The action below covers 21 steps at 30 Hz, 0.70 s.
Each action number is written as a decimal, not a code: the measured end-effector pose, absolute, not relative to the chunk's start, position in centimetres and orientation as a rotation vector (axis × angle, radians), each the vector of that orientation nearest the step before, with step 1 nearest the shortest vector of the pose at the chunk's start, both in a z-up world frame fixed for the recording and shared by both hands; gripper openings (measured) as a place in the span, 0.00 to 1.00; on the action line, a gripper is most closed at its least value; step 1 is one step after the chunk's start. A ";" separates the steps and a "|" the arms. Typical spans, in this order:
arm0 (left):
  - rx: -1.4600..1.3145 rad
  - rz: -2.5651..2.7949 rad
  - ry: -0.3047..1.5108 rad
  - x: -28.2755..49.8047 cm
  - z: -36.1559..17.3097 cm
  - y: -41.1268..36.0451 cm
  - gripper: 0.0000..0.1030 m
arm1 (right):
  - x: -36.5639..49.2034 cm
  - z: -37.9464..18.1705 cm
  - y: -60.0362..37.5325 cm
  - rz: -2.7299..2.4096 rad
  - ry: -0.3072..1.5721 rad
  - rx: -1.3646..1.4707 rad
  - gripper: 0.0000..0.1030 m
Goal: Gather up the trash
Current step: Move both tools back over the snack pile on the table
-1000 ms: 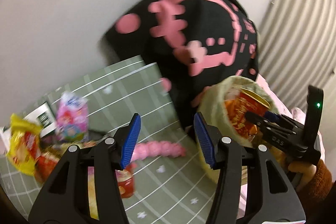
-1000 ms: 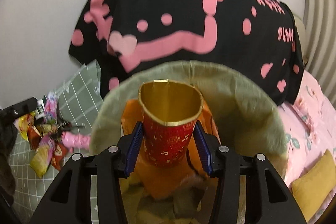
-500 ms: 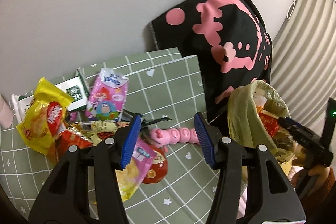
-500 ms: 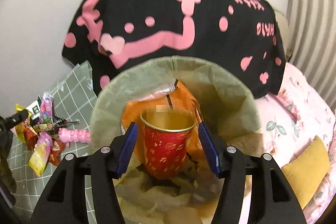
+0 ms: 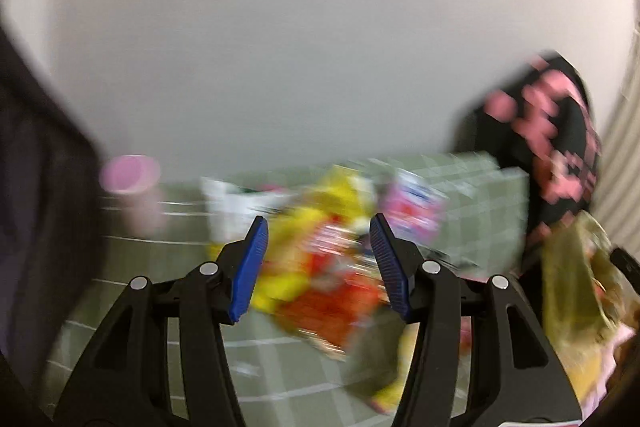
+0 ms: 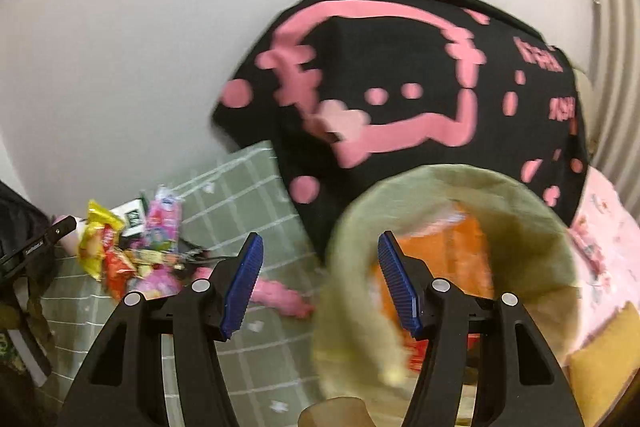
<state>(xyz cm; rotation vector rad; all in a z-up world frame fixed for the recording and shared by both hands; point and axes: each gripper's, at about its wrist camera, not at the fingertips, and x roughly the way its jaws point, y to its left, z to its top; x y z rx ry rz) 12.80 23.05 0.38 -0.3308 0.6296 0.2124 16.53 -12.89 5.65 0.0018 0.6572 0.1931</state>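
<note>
Standing wide apart, the blue pads of the left gripper [image 5: 318,263] hold nothing; the pile of snack wrappers [image 5: 320,267] shows in the gap between them, on the green checked cloth [image 5: 480,211], and whether the fingers touch it cannot be told. The right gripper [image 6: 320,283] is likewise spread and empty, its right finger over the mouth of the trash bag [image 6: 532,251], its left finger over the cloth. The left wrist view is heavily smeared: wrappers read only as yellow, red and pink patches, and a pink round shape [image 5: 130,173] at the far left cannot be identified. The bag is cut off at the lower edge of the right view. Inside the bag, orange and red packaging [image 6: 460,259] is visible. A black cloth with pink print [image 6: 400,75] stands behind the bag, against the wall. A pink segmented item [image 6: 280,293] lies on the cloth between pile and bag.
</note>
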 end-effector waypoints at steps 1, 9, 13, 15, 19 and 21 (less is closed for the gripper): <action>-0.354 0.257 0.618 12.3 0.1 24.7 0.49 | 16.6 5.5 -12.2 0.207 0.657 0.003 0.55; -0.390 0.145 0.655 13.0 -2.0 28.2 0.49 | 17.9 2.6 -7.2 0.285 0.728 -0.028 0.55; -0.280 0.086 0.686 15.2 -2.2 26.5 0.49 | 18.1 1.4 -5.6 0.321 0.761 -0.051 0.55; -0.230 0.061 0.707 16.5 -2.4 25.4 0.49 | 18.1 0.9 -5.1 0.338 0.774 -0.045 0.55; -0.135 0.057 0.754 18.6 -3.0 24.0 0.49 | 17.8 -1.3 -2.8 0.417 0.846 -0.048 0.55; -0.129 0.059 0.766 18.9 -3.4 24.1 0.49 | 17.8 -2.9 -1.3 0.451 0.899 -0.049 0.54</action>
